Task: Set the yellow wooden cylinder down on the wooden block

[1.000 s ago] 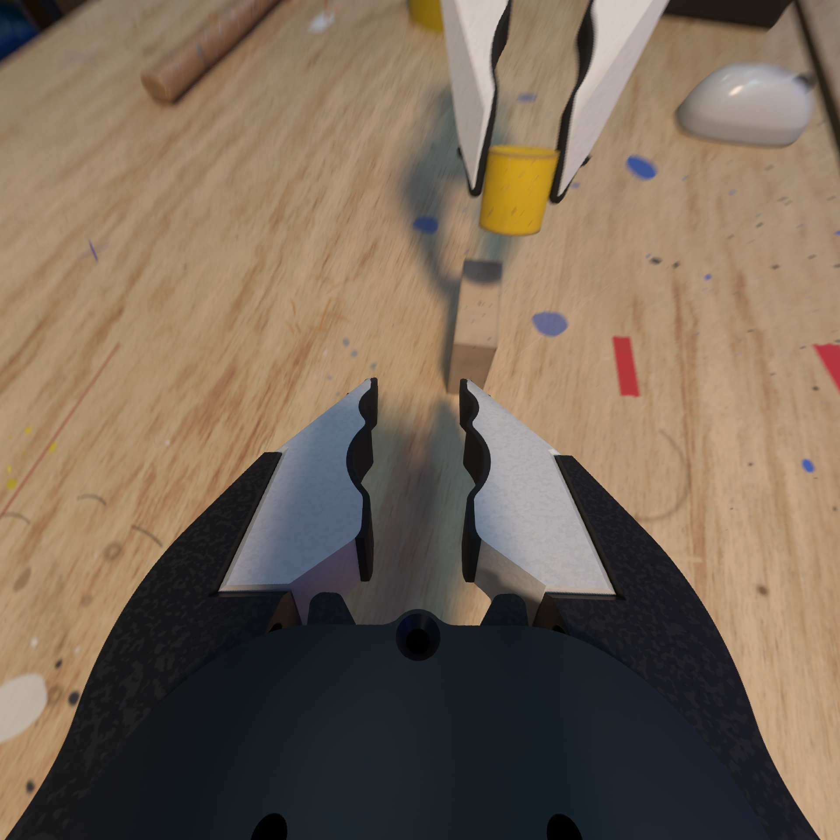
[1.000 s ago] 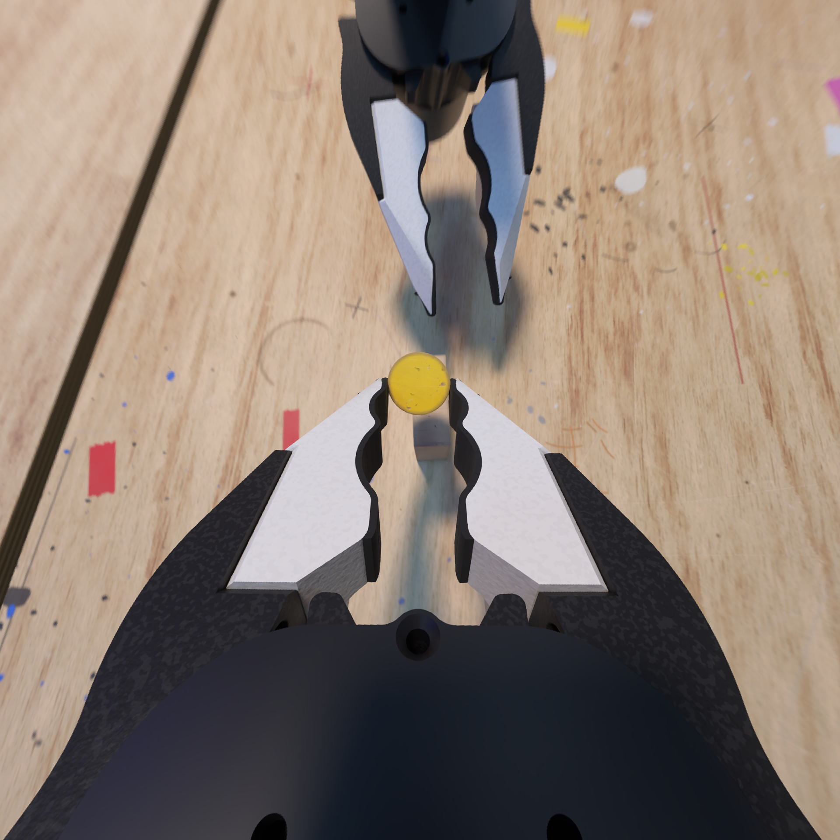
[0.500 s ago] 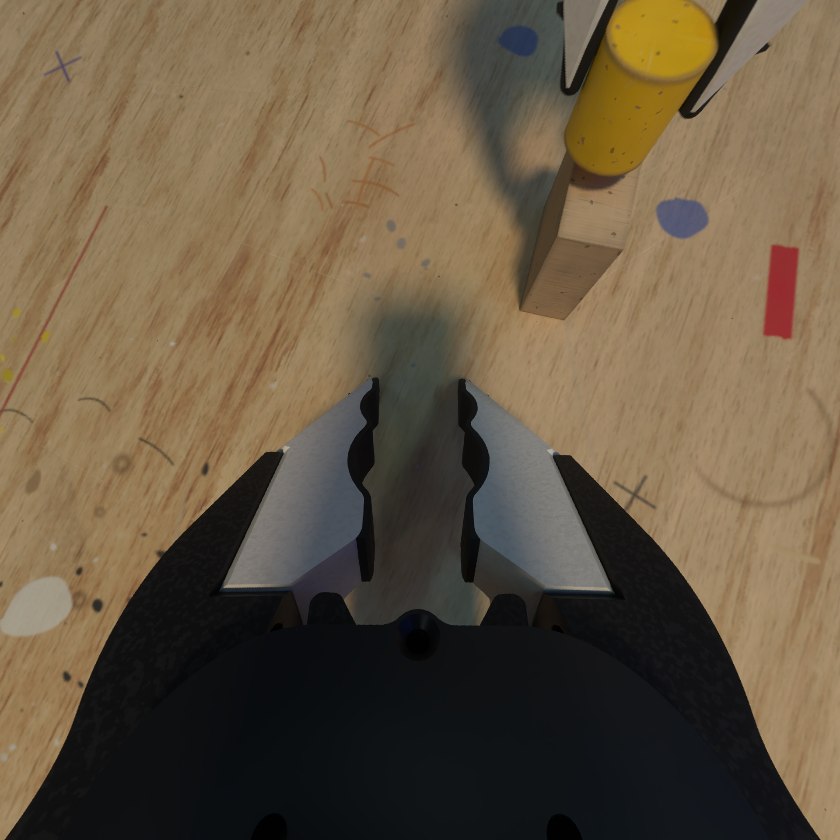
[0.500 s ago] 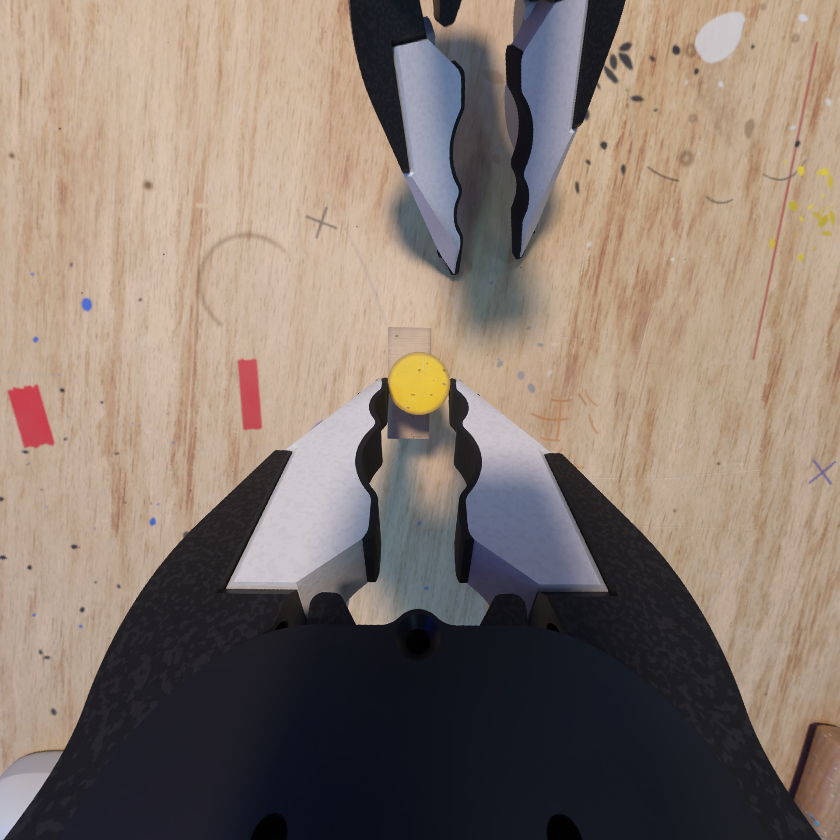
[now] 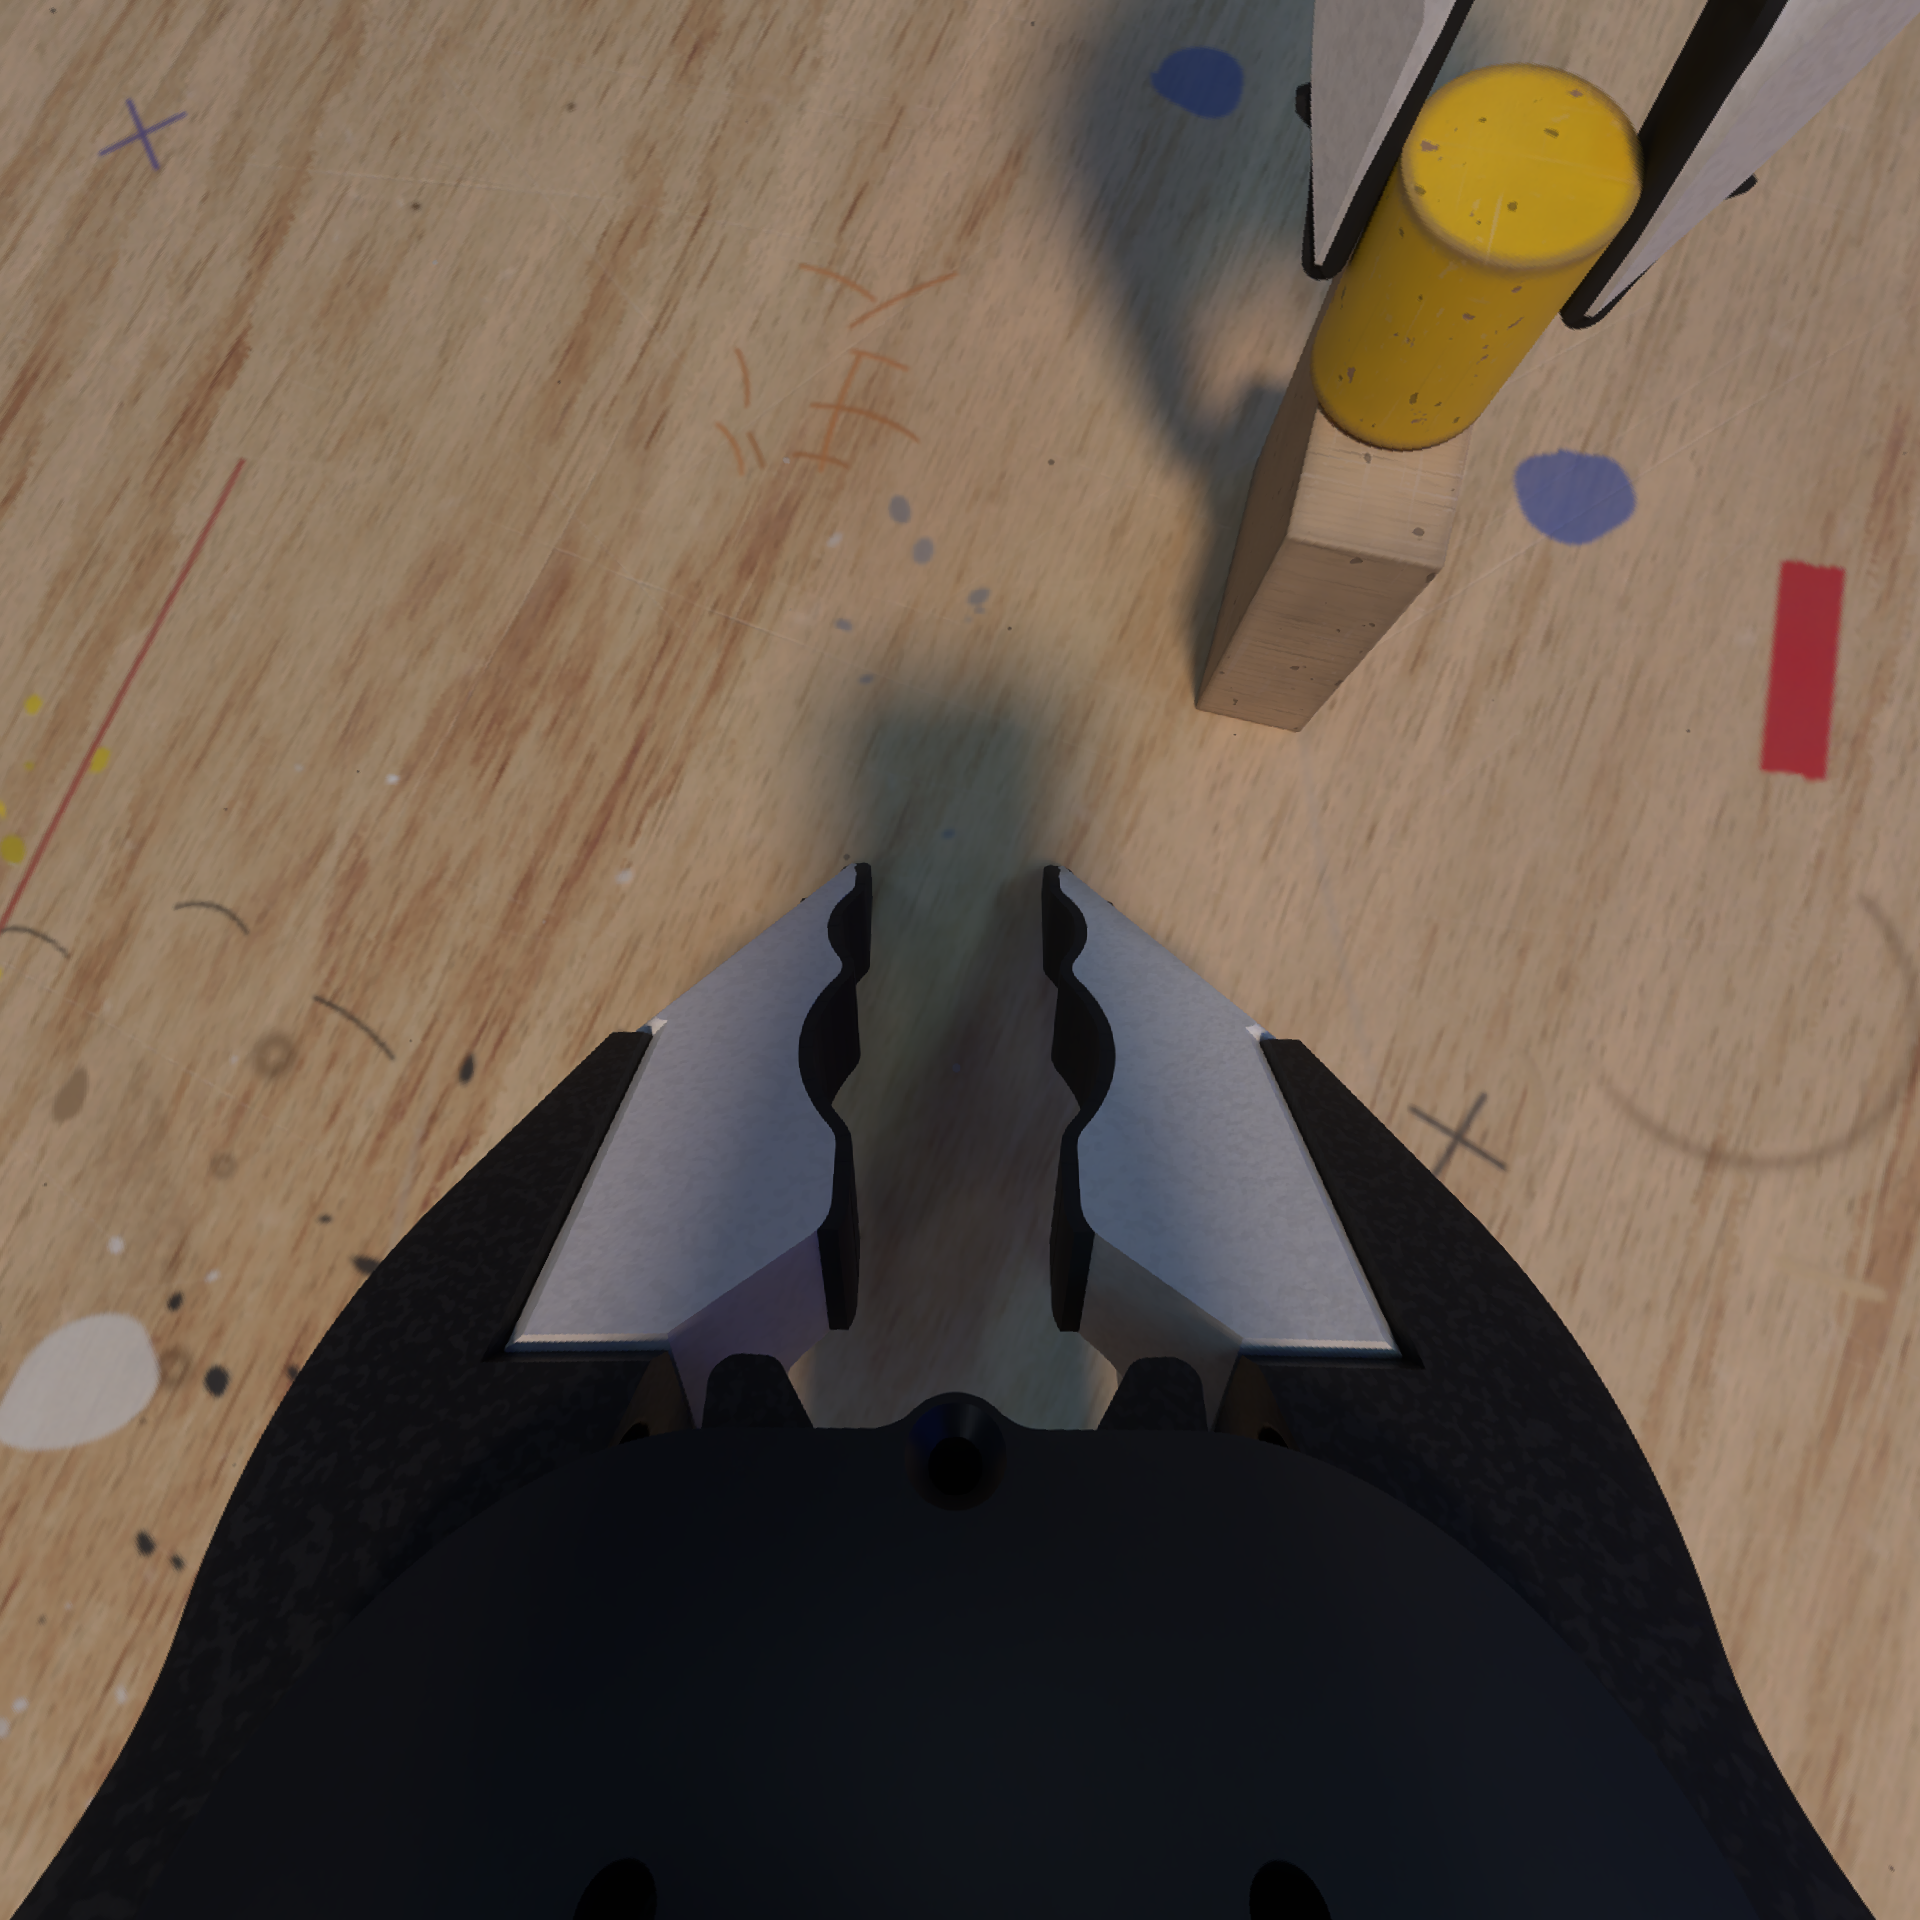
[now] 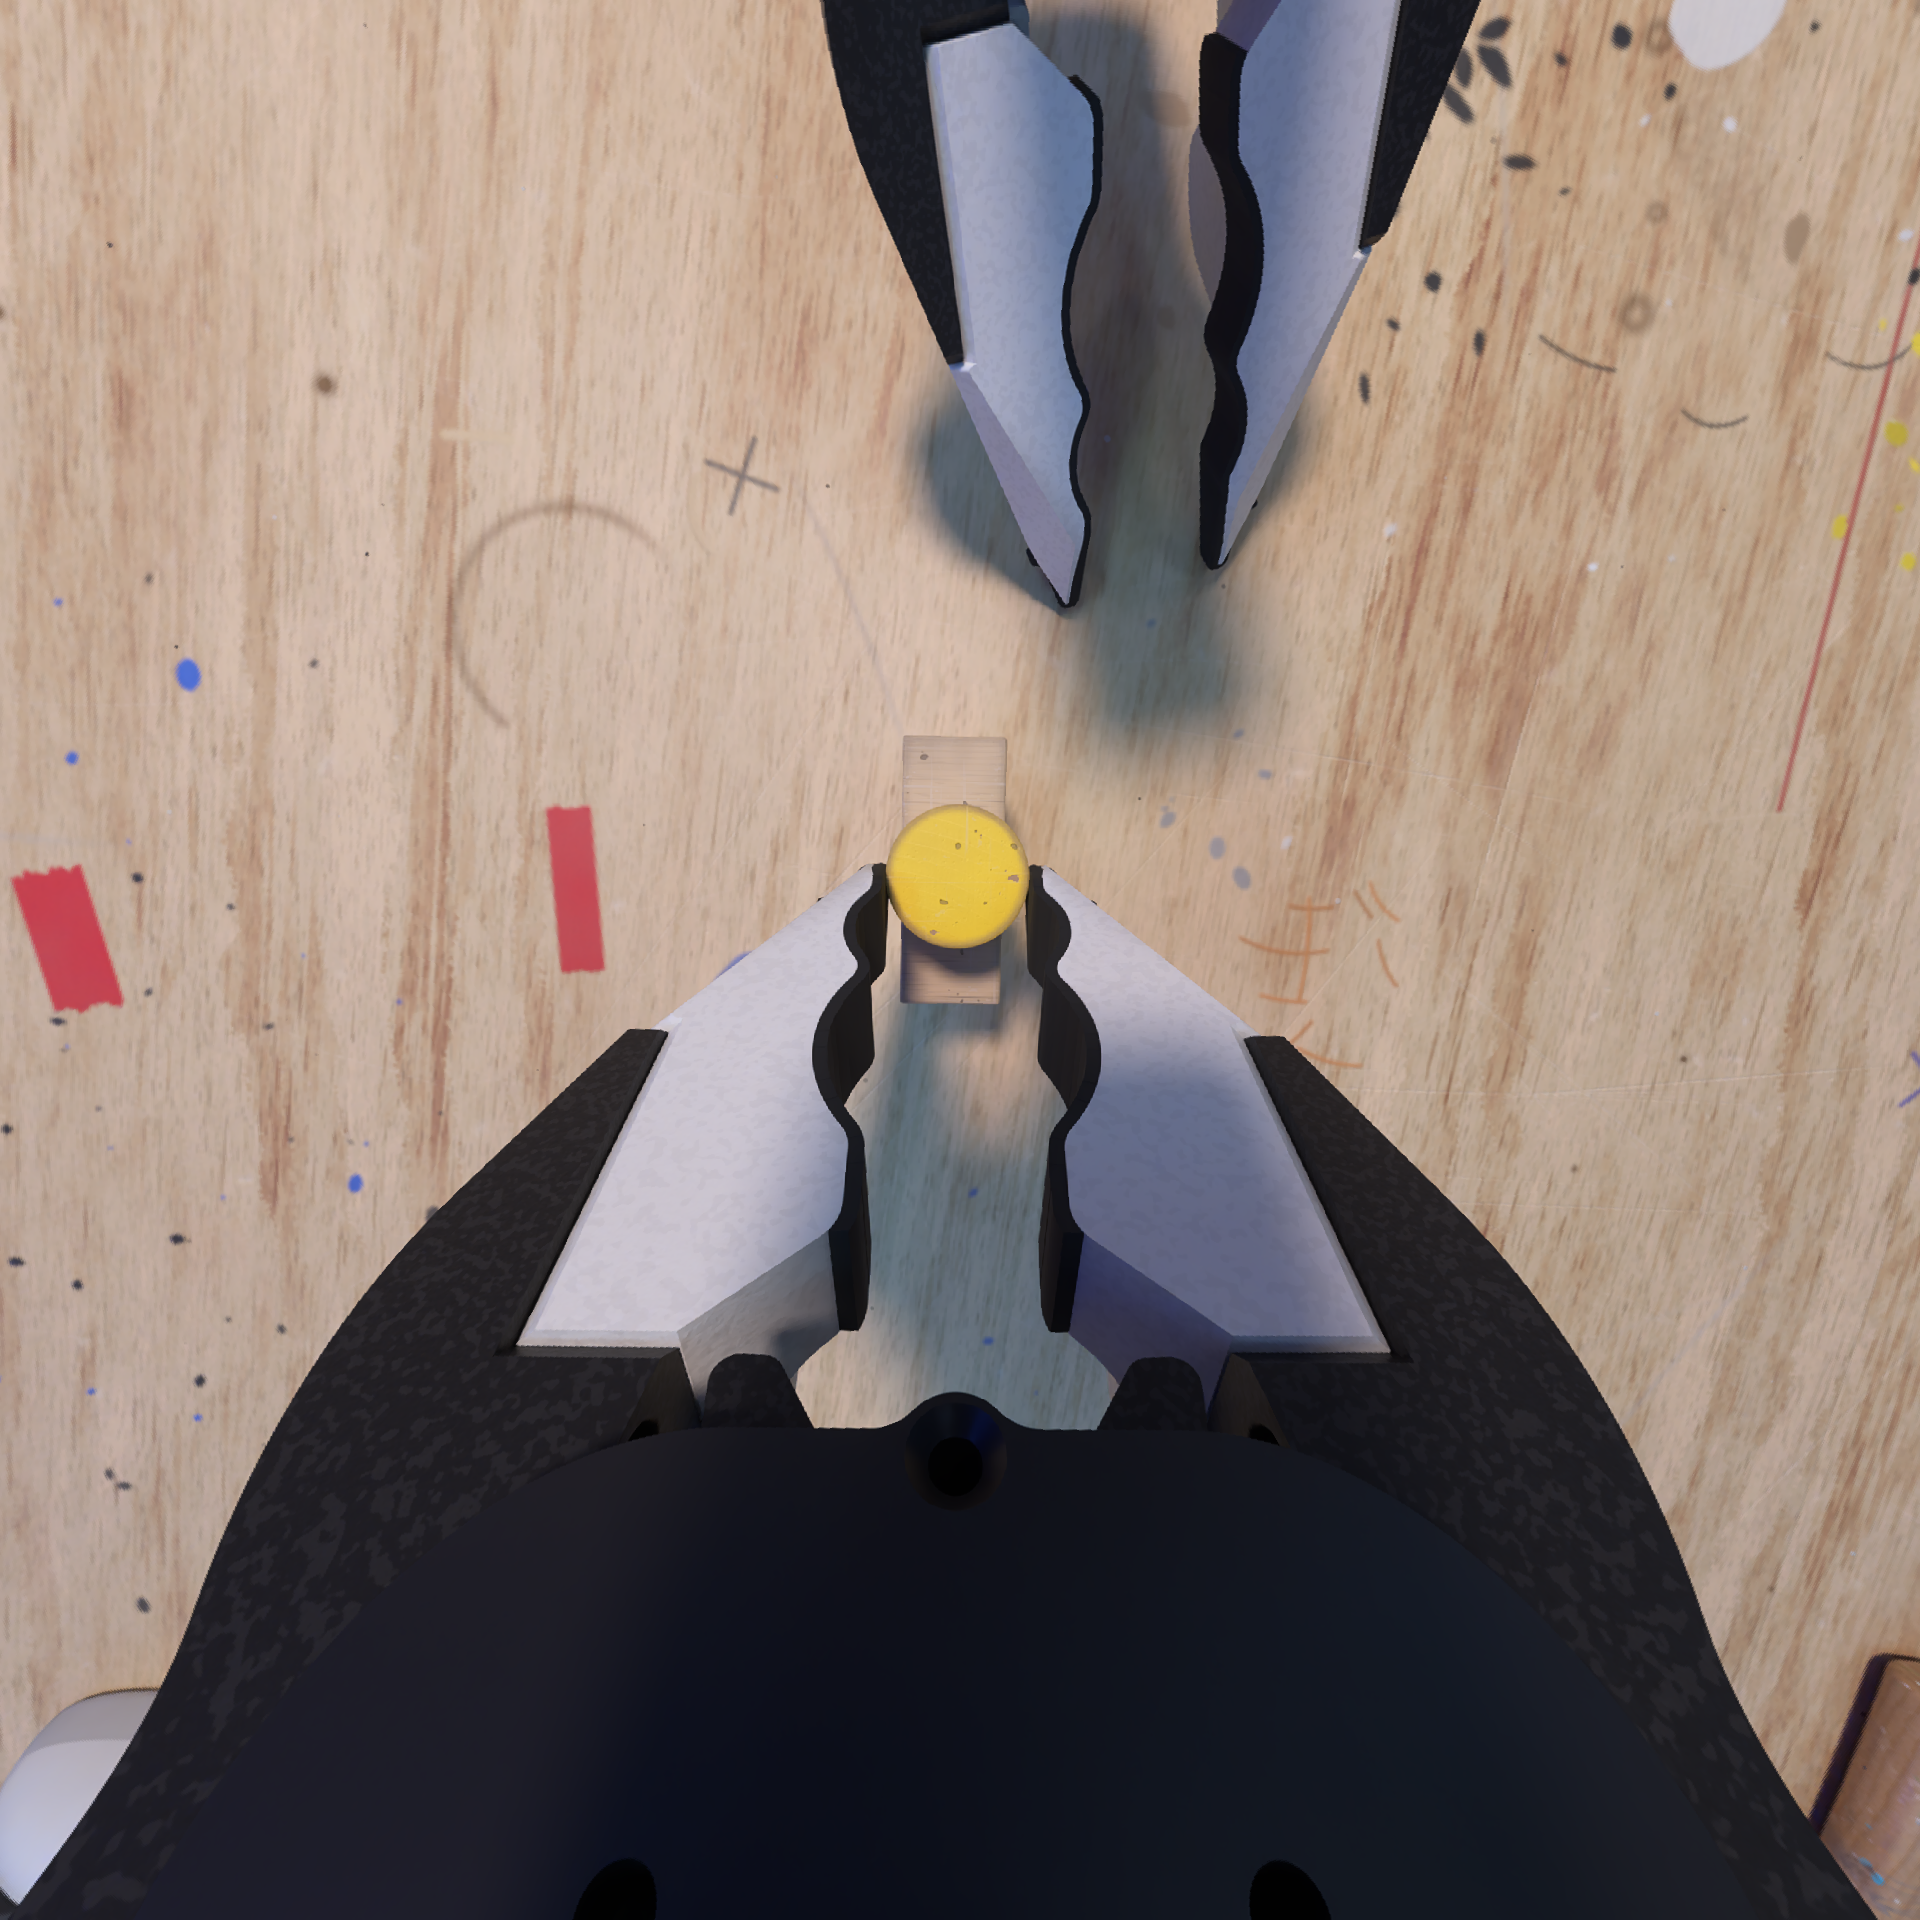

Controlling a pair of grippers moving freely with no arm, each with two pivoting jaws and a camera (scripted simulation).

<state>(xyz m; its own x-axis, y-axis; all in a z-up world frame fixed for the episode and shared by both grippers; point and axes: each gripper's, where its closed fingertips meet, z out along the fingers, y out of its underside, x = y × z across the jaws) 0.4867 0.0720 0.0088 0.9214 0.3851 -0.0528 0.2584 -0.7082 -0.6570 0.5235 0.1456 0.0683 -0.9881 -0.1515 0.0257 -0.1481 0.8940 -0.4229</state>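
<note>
The yellow wooden cylinder [image 6: 956, 878] stands upright between the fingertips of my right gripper [image 6: 956, 881], which is shut on it. Its lower end meets the top of the small upright wooden block [image 5: 1340, 561], toward the block's far edge. In the right wrist view the block [image 6: 954, 769] shows straight below the cylinder. The left wrist view shows the cylinder [image 5: 1455, 270] held in the right gripper [image 5: 1455, 296] at the upper right. My left gripper [image 5: 956, 878] is open and empty, pointing at bare table left of the block; it also shows in the right wrist view [image 6: 1141, 571].
The wooden tabletop [image 5: 416, 520] carries red tape strips [image 5: 1803, 670] [image 6: 577, 888], blue paint spots [image 5: 1574, 497] and pen marks. A white rounded object [image 6: 62, 1787] sits at the lower left and a wooden item [image 6: 1881, 1787] at the lower right of the right wrist view.
My right gripper has carried the cylinder over the block and lowered it onto its top. My left gripper has tilted down and drawn off to the block's left side.
</note>
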